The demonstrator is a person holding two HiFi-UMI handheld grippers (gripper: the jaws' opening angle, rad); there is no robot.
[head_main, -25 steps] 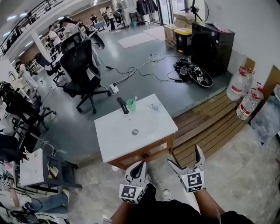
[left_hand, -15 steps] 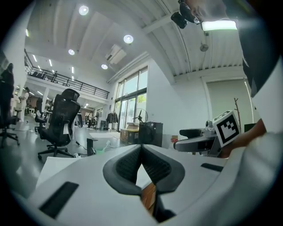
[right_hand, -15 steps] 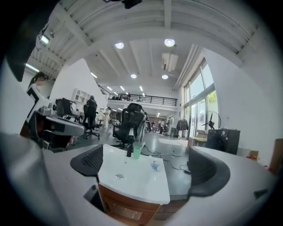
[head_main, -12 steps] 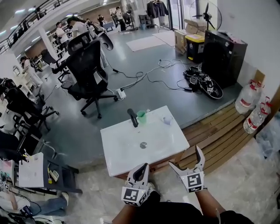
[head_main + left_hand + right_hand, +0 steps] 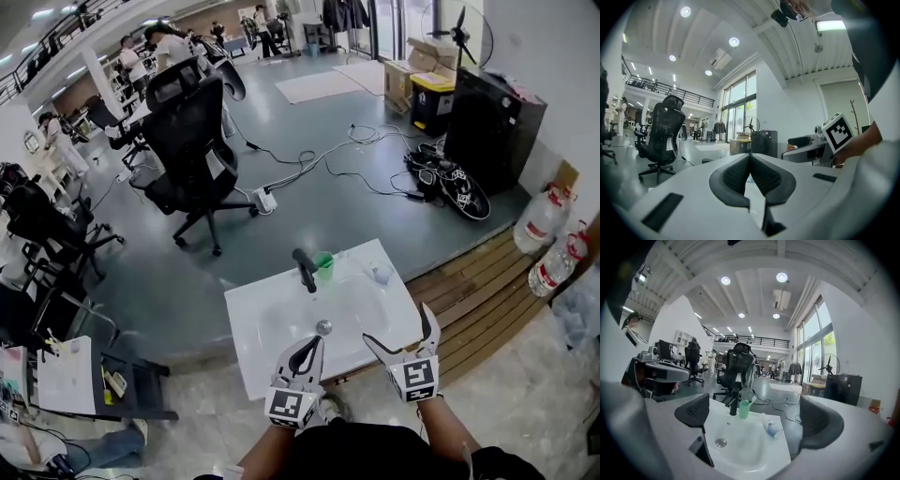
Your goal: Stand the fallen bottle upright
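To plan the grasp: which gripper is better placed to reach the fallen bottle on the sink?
Right, probably. The right gripper is open and nearer the bottle on the sink; the left gripper is shut and farther away.

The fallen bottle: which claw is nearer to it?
Right. The right claw hovers just in front of the bottle, open; the left claw, shut, is farther off to its left.

The bottle (image 5: 381, 275) is small, with a clear body and a blue cap end. It lies on its side on the white table (image 5: 267, 330), near the far right corner, to the right of the green cup (image 5: 324, 266) and apart from it. In the right gripper view its blue end (image 5: 773, 429) points toward the camera.
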